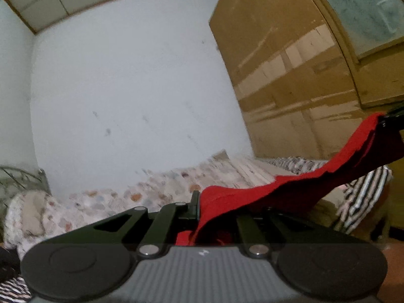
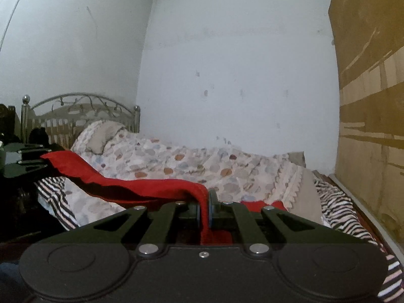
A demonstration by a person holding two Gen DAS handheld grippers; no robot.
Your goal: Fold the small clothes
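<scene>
Red cloth (image 2: 141,189) strung between left gripper (image 1: 199,202), right gripper (image 2: 205,202).

Black linkage gripper (image 2: 205,207), silver pivot screws, grey ribbed body.

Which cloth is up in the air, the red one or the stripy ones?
The plain red cloth. It hangs stretched between the left gripper and right gripper, both clamped on it, while the black-and-white striped clothes lie on the bed.

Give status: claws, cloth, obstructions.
Left claw shut on red cloth. Right claw shut on its other end. Cloth slung between them above bed. Nothing in the way.
</scene>
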